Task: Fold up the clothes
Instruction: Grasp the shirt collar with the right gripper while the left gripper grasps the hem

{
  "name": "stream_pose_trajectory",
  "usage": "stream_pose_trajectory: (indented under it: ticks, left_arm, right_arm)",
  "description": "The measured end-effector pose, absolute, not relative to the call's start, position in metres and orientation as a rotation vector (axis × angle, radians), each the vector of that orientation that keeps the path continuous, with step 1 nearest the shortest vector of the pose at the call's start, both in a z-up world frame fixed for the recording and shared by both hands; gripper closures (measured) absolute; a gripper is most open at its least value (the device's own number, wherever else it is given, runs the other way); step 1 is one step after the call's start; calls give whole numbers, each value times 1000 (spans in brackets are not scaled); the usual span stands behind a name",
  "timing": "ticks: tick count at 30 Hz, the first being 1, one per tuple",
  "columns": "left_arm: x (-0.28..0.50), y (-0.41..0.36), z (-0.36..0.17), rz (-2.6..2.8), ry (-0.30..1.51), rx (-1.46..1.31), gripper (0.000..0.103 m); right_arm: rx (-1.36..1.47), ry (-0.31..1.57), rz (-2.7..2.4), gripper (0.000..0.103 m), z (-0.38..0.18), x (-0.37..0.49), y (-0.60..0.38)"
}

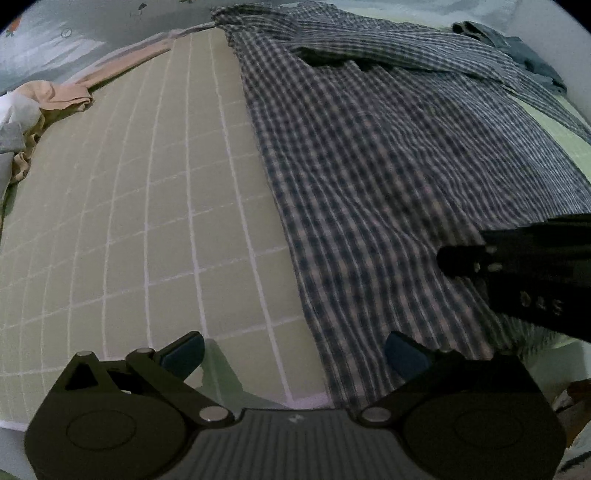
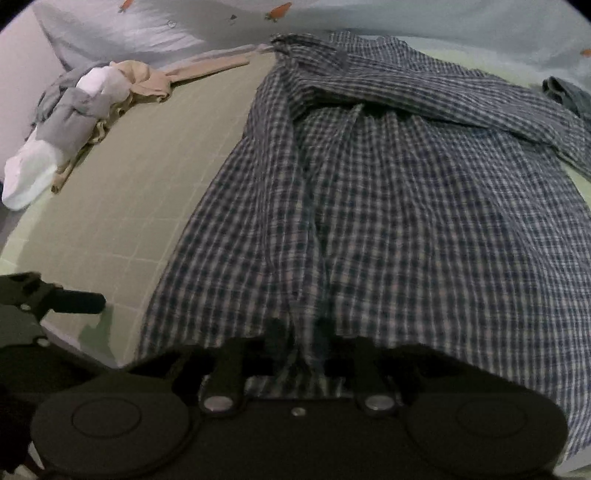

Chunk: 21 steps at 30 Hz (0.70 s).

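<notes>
A green mat (image 1: 147,221) ruled with a white grid is covering the work surface, its lines bending under the fisheye lens. A paler green layer (image 1: 554,133) is showing along the far right edge. Behind it a light grey-blue cloth (image 2: 129,29) printed with small orange motifs (image 2: 279,10) is running across the back. At the far left of the right wrist view a plain pale wall (image 2: 22,74) is standing. The light is dim and cool, leaving the near edge in shadow and the far side looking brighter.
</notes>
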<state>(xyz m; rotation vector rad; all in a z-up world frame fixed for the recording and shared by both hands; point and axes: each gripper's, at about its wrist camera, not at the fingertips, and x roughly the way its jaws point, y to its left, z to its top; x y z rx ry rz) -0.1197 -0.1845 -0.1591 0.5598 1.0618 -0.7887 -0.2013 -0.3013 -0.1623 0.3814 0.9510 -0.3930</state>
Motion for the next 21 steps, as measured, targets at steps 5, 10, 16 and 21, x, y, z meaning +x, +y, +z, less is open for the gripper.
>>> stream_pose_trajectory:
  ticks: [5,10,16,21]
  left_arm:
    - [-82,-195,-138,-738,1042,441,0]
    - [-27,-216,-113,-664,991,312,0]
    - [39,-275,-93,-631,922,259,0]
    - [106,-333,-89,-597,911,212,0]
  right_arm:
    - [402,898,-488,41,-145,-198,-339]
    - [467,815,-625,28,-133,-202,-400]
    - [530,725,-791,20,-129,-207,-482]
    - [563,674,-931,18,-137,-211,-563]
